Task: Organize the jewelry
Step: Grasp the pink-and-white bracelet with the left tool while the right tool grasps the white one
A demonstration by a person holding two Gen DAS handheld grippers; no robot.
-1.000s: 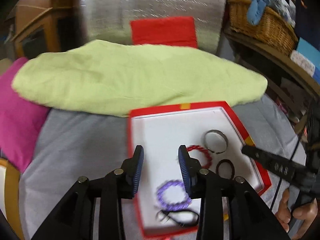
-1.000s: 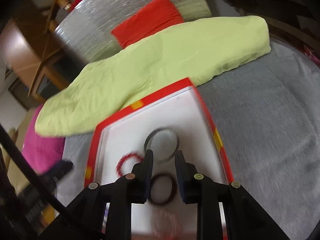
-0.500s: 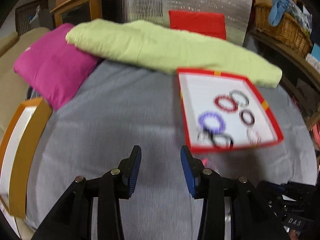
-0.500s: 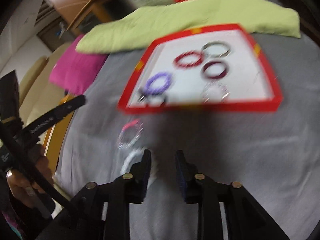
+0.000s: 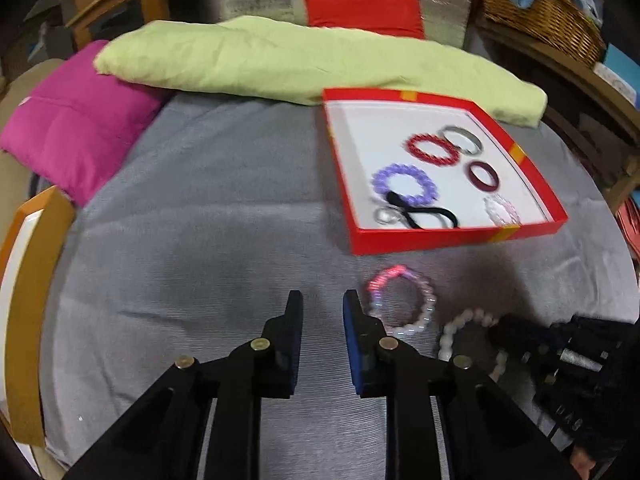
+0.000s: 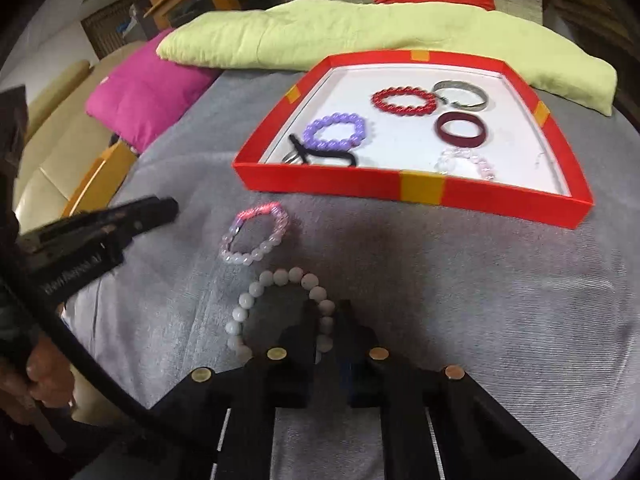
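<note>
A red tray with a white floor (image 6: pixel 420 191) (image 5: pixel 440 236) lies on the grey cloth and holds several bracelets: purple (image 6: pixel 334 132), red beaded (image 6: pixel 404 101), dark red band (image 6: pixel 460 130), silver (image 6: pixel 460 94), clear (image 6: pixel 464 162), and a black tie (image 6: pixel 324 156). Outside it lie a pink beaded bracelet (image 6: pixel 256 238) (image 5: pixel 400 300) and a white beaded bracelet (image 6: pixel 276 308) (image 5: pixel 468 332). My right gripper (image 6: pixel 326 320) is closed on the right side of the white bracelet. My left gripper (image 5: pixel 322 304) is open and empty, just left of the pink bracelet.
A lime-green cushion (image 5: pixel 304 64) and a magenta pillow (image 5: pixel 76 120) lie behind the tray. An orange-framed board (image 5: pixel 24 300) stands at the left edge. A wicker basket (image 5: pixel 544 12) sits on a shelf at the back right.
Both grippers have pulled back from above the tray to the near cloth. The right gripper has come down and closed on the white beaded bracelet; the left stays open.
</note>
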